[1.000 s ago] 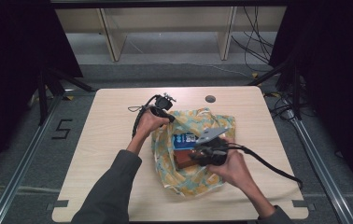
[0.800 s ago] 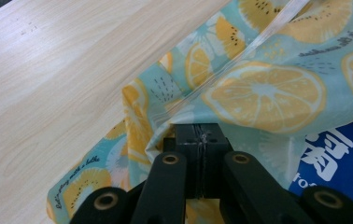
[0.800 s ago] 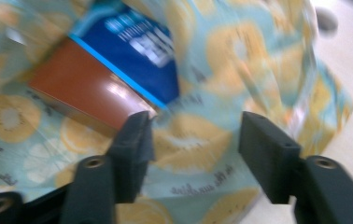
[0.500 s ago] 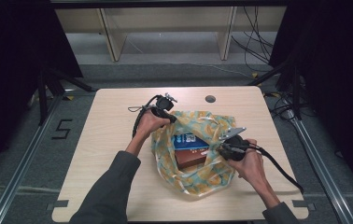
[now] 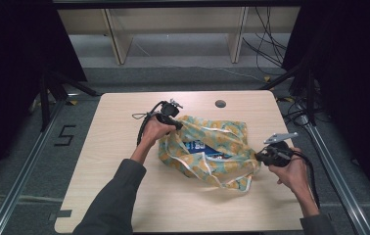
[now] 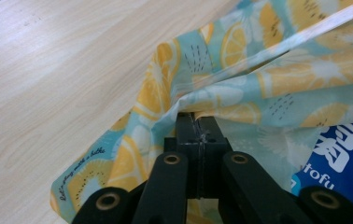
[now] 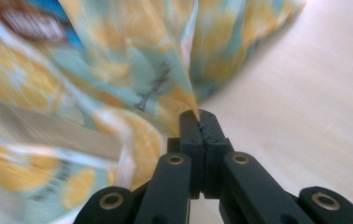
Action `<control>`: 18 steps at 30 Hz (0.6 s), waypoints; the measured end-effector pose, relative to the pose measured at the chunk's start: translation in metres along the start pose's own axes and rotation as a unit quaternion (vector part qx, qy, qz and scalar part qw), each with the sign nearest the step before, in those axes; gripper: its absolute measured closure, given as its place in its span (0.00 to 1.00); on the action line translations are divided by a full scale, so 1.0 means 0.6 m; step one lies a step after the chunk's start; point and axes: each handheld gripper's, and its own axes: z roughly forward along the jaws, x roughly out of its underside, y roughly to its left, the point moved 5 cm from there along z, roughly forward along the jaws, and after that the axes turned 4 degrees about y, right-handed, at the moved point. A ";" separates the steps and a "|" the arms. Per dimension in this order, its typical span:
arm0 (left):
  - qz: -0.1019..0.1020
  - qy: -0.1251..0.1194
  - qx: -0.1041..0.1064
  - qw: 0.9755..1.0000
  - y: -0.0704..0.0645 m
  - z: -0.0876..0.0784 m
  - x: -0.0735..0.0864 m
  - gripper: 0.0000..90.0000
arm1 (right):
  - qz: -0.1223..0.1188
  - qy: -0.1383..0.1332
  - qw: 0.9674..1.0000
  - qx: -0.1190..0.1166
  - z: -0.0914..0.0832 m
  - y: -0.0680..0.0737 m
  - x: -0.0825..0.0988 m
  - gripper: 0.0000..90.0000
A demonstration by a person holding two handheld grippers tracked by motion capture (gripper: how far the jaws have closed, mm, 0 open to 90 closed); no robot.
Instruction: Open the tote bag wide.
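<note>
Lemon-print bag lying mid-table, mouth stretched between 2 pinches: left gripper clamped on the bag's far-left rim, right gripper, jaws just closed, nipping fabric at its right edge. Blue tofu pack inside the bag, visible through the opening. Judged step: spreading the mouth wide. Next: holding both pinches taut, pulling apart evenly, avoiding tearing or slipping off thin fabric

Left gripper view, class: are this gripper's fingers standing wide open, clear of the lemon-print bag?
No: the left gripper's fingers are pressed together, pinching a fold of the lemon-print bag between them.
</note>
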 end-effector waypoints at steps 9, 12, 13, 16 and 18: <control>0.044 0.000 -0.013 0.999 -0.022 -0.024 -0.004 0.69 | -0.013 0.016 0.999 0.032 0.019 -0.002 -0.005 0.85; 0.078 -0.033 -0.018 0.996 -0.049 -0.058 -0.014 0.65 | 0.002 -0.006 1.000 0.030 -0.002 -0.001 -0.014 0.79; 0.082 -0.036 -0.009 0.996 -0.058 -0.065 -0.015 0.65 | 0.004 -0.022 0.999 0.027 -0.014 -0.002 -0.020 0.75; 0.104 -0.045 0.001 0.994 -0.085 -0.086 -0.019 0.62 | 0.009 -0.060 0.998 0.012 -0.042 0.000 -0.033 0.67; 0.113 -0.047 0.009 0.992 -0.101 -0.092 -0.020 0.60 | 0.009 -0.074 0.997 -0.005 -0.070 0.006 -0.044 0.62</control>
